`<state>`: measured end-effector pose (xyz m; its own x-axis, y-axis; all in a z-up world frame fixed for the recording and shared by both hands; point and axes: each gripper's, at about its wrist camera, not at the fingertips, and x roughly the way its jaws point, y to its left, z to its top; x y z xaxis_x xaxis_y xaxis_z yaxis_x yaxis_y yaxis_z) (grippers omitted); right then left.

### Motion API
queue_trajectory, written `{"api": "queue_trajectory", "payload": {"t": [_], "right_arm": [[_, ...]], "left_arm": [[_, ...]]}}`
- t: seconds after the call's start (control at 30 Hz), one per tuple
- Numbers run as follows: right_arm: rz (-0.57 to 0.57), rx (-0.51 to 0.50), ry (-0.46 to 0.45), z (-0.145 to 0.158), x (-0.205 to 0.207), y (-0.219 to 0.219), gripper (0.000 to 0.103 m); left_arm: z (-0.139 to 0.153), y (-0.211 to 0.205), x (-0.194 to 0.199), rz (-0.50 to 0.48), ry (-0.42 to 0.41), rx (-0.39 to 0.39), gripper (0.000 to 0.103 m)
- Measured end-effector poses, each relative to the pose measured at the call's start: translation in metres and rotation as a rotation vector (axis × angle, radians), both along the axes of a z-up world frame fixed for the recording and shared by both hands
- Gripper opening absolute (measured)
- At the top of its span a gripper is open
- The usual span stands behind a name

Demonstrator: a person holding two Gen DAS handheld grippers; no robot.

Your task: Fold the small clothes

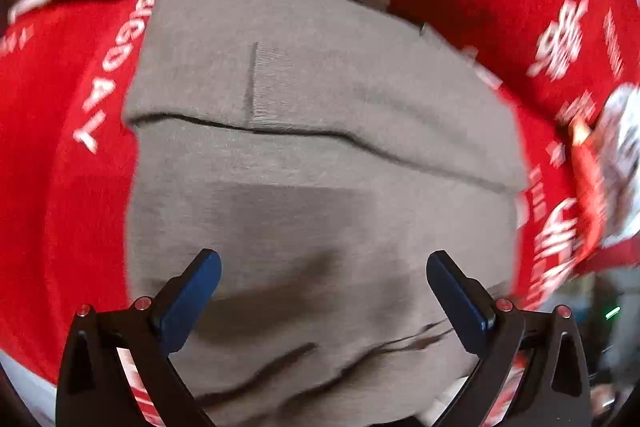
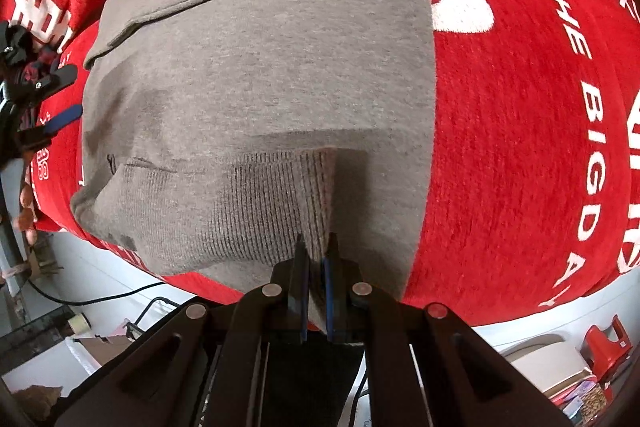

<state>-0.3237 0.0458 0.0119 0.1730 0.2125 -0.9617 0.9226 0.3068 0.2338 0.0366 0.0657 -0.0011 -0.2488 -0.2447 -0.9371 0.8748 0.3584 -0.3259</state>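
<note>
A grey knit sweater (image 1: 320,155) lies partly folded on a red cloth with white lettering (image 1: 60,167). My left gripper (image 1: 323,263) is open just above the sweater, holding nothing. In the right wrist view the sweater (image 2: 260,87) fills the middle, and my right gripper (image 2: 317,251) is shut on its ribbed hem (image 2: 316,195), lifting that edge off the cloth. The left gripper also shows at the far left of the right wrist view (image 2: 60,95), open beside the sweater's left edge.
The red cloth (image 2: 520,147) covers the table and hangs over its near edge. Below the edge are a white floor, a black cable (image 2: 100,299), a cardboard box (image 2: 104,343), a red object (image 2: 604,343) and clutter at the right.
</note>
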Motion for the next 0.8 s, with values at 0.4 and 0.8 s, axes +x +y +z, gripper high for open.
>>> {"api": "queue_trajectory", "payload": {"t": [0.4,0.8], "right_arm": [[0.007,0.004,0.008,-0.002,0.003,-0.002,0.006],[-0.003,0.005,0.0,0.0,-0.002,-0.005,0.006]], "left_arm": [[-0.114,-0.034,-0.008,0.004,-0.106,0.203,0.103],[-0.162,-0.055,-0.02,-0.258,-0.138,0.15,0.103]]}}
